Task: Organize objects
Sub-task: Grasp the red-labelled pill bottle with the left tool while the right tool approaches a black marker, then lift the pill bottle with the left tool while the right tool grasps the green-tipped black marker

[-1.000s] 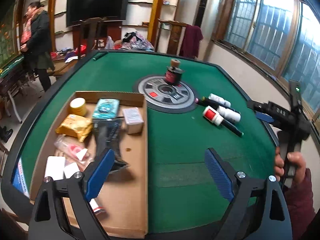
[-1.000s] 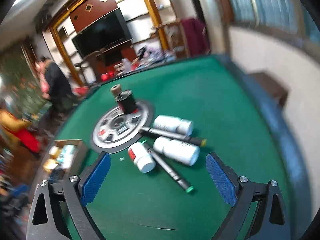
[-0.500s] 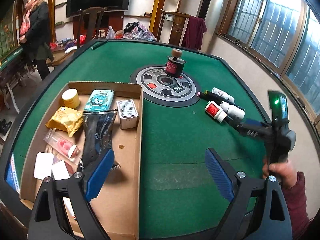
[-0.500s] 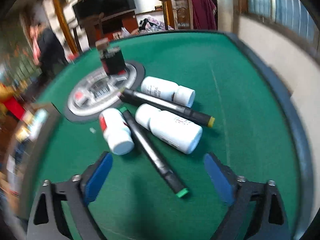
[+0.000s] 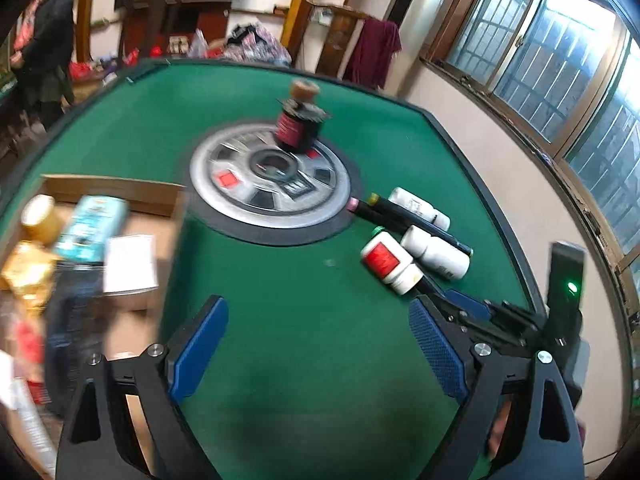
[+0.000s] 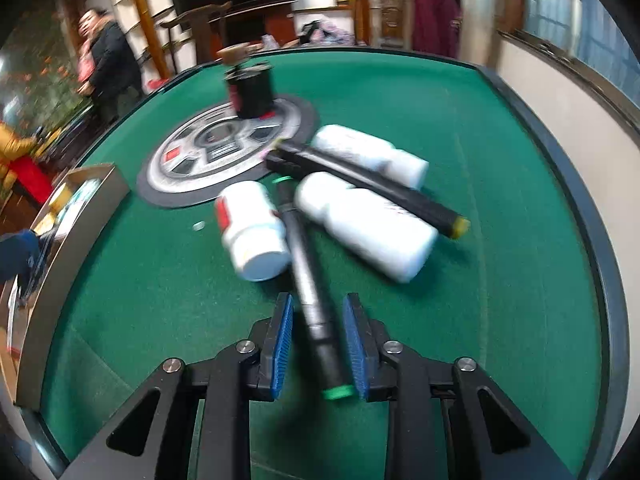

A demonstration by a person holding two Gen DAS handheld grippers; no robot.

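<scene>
A: The right gripper is closing, its blue pads either side of the green-capped marker. A sliver of gap shows on each side, so I judge it not yet clamped.

B: What makes this grip go well?

A: Centre the barrel between the pads, and let them meet it squarely. The marker lies slanted across them, so it could twist out. It also touches the red-labelled bottle, with its far end by the larger white bottle; lifting straight up should avoid dragging those.

B: And the left gripper?

A: Wide apart, nothing between the jaws, hovering over bare green felt.

B: Where does everything sit?

A: The marker's green cap lies deep between the pads, its body running away toward the round centre plate. The cardboard box lies well to the left, my guess for its destination.
</scene>
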